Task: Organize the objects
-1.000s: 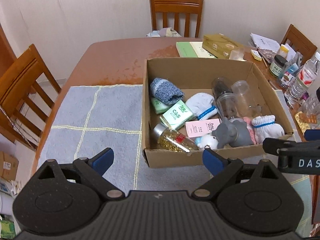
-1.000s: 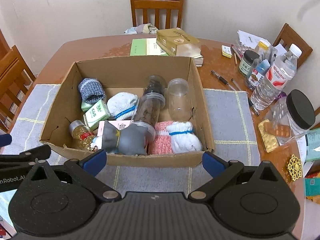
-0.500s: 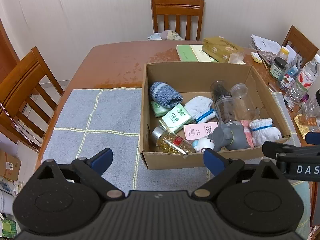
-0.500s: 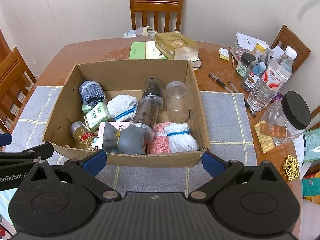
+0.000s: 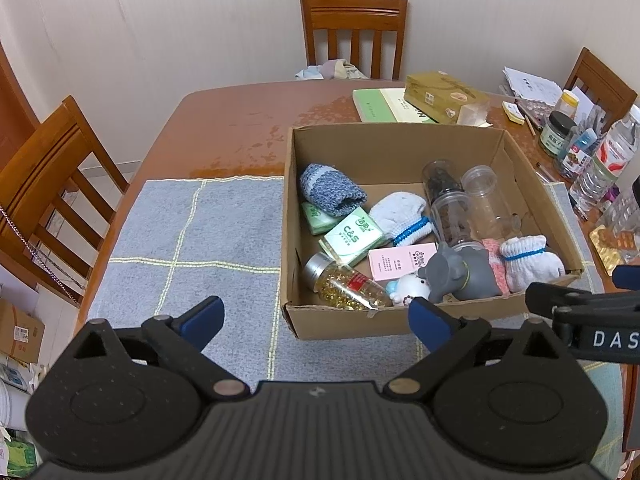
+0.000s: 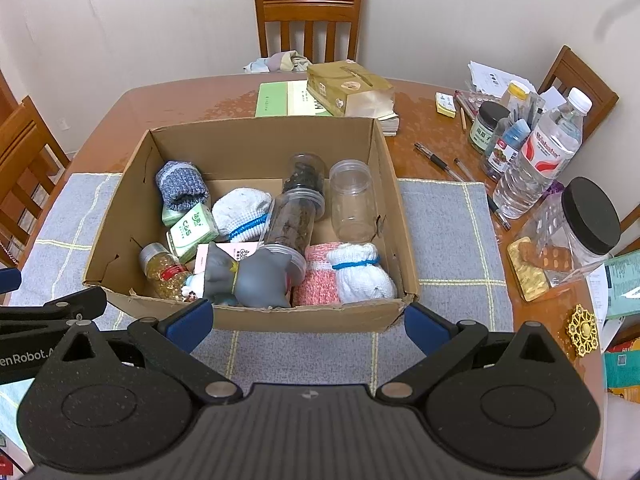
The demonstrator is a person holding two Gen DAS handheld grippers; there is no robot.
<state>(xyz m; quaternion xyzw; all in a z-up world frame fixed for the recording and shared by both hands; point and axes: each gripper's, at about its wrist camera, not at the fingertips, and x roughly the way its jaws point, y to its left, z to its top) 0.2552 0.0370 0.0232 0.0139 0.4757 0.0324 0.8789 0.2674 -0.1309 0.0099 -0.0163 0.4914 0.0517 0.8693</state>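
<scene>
An open cardboard box (image 5: 392,142) (image 6: 260,136) rests on a grey mat. Inside lie a blue rolled sock (image 5: 332,190) (image 6: 182,184), white socks (image 5: 530,258) (image 6: 360,276), green C&S tissue packs (image 5: 352,236) (image 6: 192,226), a pill bottle (image 5: 344,280) (image 6: 164,270), a grey toy elephant (image 5: 460,274) (image 6: 248,276), a pink card (image 5: 400,260) and clear jars (image 5: 486,200) (image 6: 352,200). My left gripper (image 5: 316,316) hovers open before the box's near left corner. My right gripper (image 6: 308,322) hovers open before the box's near wall. Nothing is between either pair of fingers.
The grey mat (image 5: 192,232) covers the near table. Books and a gold box (image 6: 348,88) lie behind the cardboard box. Bottles, jars and pens (image 6: 536,152) crowd the right side, with a black-lidded jar (image 6: 588,220). Wooden chairs (image 5: 354,32) surround the table.
Both views have drawn back slightly from the box. The left gripper's fingers stand a little wider apart than a second ago.
</scene>
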